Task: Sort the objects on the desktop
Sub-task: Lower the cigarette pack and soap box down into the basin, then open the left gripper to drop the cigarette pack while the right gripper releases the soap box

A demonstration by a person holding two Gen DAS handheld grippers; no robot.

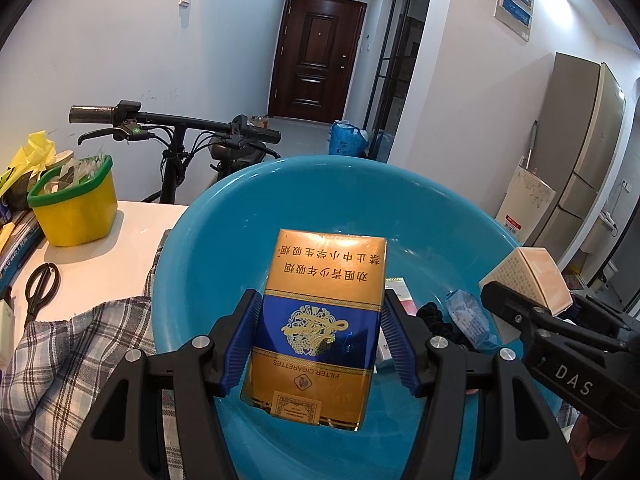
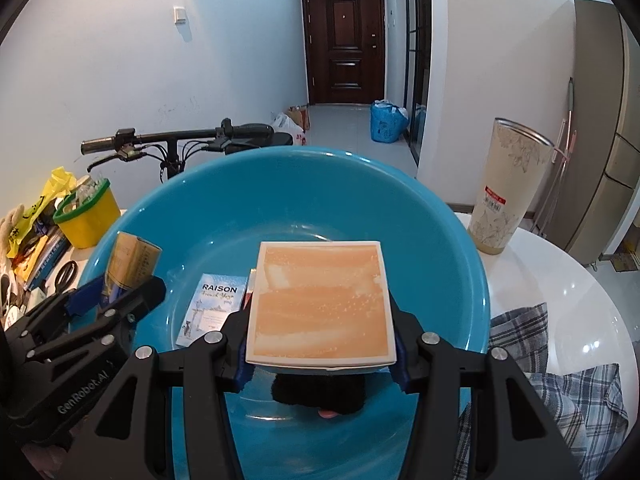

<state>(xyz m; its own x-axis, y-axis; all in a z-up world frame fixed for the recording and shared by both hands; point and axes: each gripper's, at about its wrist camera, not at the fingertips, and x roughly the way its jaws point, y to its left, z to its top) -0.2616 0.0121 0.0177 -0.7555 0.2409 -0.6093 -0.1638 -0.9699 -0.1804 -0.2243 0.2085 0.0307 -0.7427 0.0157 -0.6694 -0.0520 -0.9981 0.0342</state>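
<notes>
My left gripper (image 1: 320, 340) is shut on a gold and blue cigarette pack (image 1: 320, 320) and holds it over the blue basin (image 1: 224, 208). My right gripper (image 2: 320, 344) is shut on a square orange box (image 2: 320, 300) and holds it over the same basin (image 2: 440, 224). In the right wrist view the left gripper (image 2: 116, 292) and its pack (image 2: 132, 260) are at the left. In the left wrist view the orange box (image 1: 528, 276) is at the right. In the basin lie a Raison pack (image 2: 212, 304), a black hair tie (image 1: 440, 320) and a pale blue packet (image 1: 468, 316).
A yellow bin with a green rim (image 1: 76, 204) and black scissors (image 1: 40, 288) are on the white table at the left. A plaid cloth (image 1: 80, 360) lies beside the basin. A tall floral tumbler (image 2: 508, 184) stands at the right. A bicycle handlebar (image 1: 176, 120) is behind the table.
</notes>
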